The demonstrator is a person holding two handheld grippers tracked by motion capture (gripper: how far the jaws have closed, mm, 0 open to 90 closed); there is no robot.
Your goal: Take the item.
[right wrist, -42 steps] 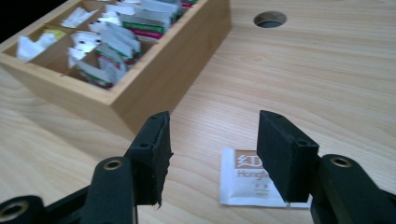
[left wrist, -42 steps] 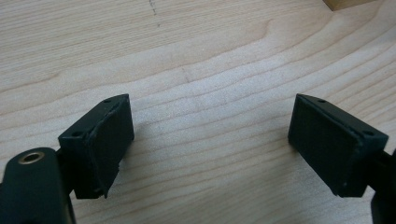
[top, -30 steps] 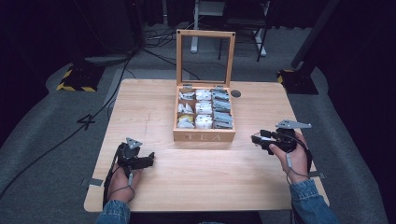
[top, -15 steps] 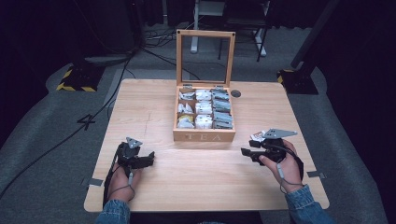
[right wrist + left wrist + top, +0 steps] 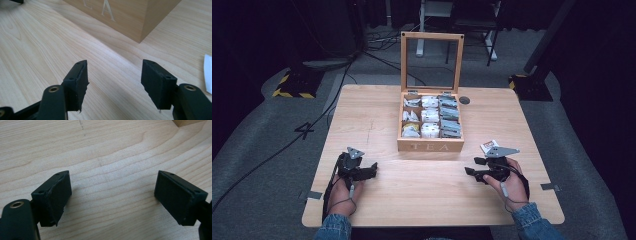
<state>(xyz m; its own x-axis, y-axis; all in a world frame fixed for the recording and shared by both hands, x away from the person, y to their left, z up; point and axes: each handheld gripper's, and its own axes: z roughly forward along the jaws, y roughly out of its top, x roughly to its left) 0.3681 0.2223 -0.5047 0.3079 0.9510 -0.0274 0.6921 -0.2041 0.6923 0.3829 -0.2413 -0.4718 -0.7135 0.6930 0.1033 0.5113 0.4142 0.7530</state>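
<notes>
A wooden tea box (image 5: 430,145) marked TEA stands mid-table, its glass lid (image 5: 432,60) upright and its compartments full of tea packets (image 5: 430,116). One white packet (image 5: 488,146) lies on the table right of the box; its edge shows in the right gripper view (image 5: 208,72). My right gripper (image 5: 471,166) (image 5: 115,80) sits low over the table in front of the box's right corner (image 5: 125,15). It is open, its jaws have just been opening, and nothing is between them. My left gripper (image 5: 371,170) (image 5: 112,195) rests front left, wide open over bare wood.
A round dark grommet (image 5: 464,100) sits behind the box on the wooden table (image 5: 362,115). Tape marks the table's edges (image 5: 550,186). Beyond the table, cables and a yellow-black stand base (image 5: 292,85) lie on the grey floor.
My right gripper has come down and moved left and toward the person's side, away from the loose packet. Its jaws stand a little wider. The left gripper has not moved.
</notes>
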